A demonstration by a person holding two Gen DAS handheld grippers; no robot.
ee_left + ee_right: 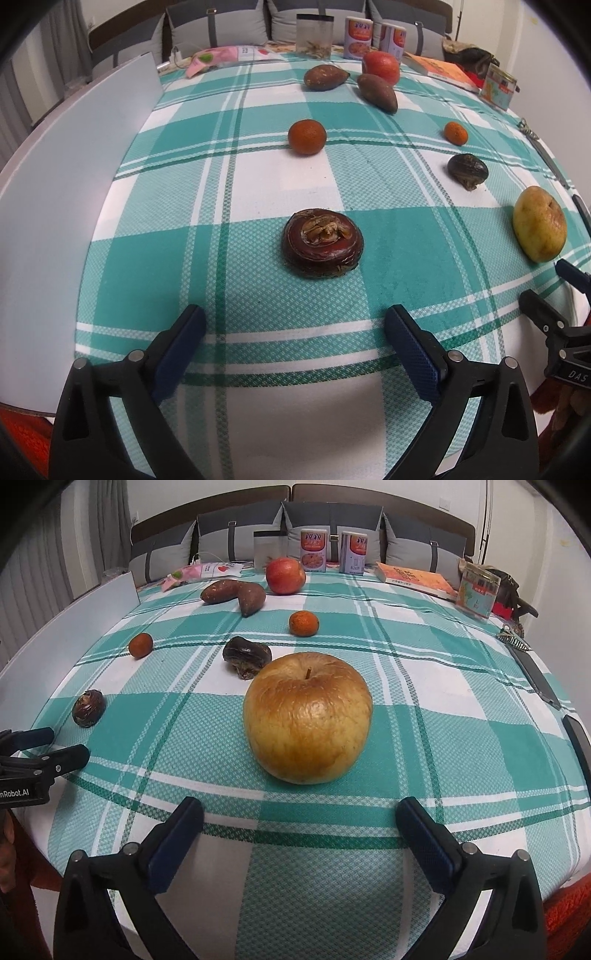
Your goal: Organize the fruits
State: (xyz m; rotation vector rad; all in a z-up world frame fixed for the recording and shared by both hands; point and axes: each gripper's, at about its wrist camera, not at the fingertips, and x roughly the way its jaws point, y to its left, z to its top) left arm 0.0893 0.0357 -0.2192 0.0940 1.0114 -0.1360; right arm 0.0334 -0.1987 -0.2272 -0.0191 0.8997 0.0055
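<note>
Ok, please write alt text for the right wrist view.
A wrinkled yellow apple sits on a green checked tablecloth, just ahead of the open, empty right gripper. Behind it lie a dark water chestnut, two small oranges, two sweet potatoes and a red apple.

Both grippers, left gripper (pixel 295 325) and right gripper (pixel 299 819), share black triangular-cutout arms, silver pivot pins and dark blue cross-hatched pads (pixel 413 347); white lettering marks each body's side

Book (pixel 413 579), two cartons (pixel 314 550), cushions (pixel 221 539)
</note>
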